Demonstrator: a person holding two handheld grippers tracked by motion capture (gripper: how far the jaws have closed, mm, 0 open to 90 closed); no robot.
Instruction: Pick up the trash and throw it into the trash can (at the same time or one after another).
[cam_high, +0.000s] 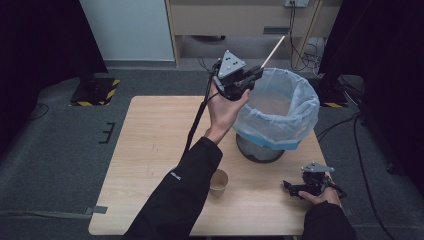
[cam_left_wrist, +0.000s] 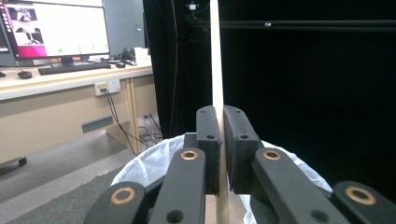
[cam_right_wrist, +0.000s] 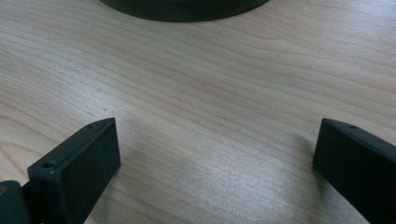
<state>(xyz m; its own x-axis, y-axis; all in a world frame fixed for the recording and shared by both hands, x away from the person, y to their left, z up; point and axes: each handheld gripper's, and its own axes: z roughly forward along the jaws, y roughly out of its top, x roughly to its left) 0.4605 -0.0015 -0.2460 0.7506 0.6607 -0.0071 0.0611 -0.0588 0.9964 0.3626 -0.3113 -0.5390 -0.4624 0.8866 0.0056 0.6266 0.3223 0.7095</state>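
My left gripper is raised at the near-left rim of a bin lined with a pale blue plastic bag. It is shut on a thin wooden stick that pokes up and away past the jaws. In the left gripper view the stick runs straight up between the closed pads, with the bag's rim below. My right gripper rests low at the table's front right, jaws wide apart with nothing between them. In the right gripper view it faces bare wood and the bin's dark base.
A paper cup stands upright on the wooden table near the front, beside the left sleeve. Beyond the table are a desk with a monitor and keyboard, cables on the floor, and black curtains on both sides.
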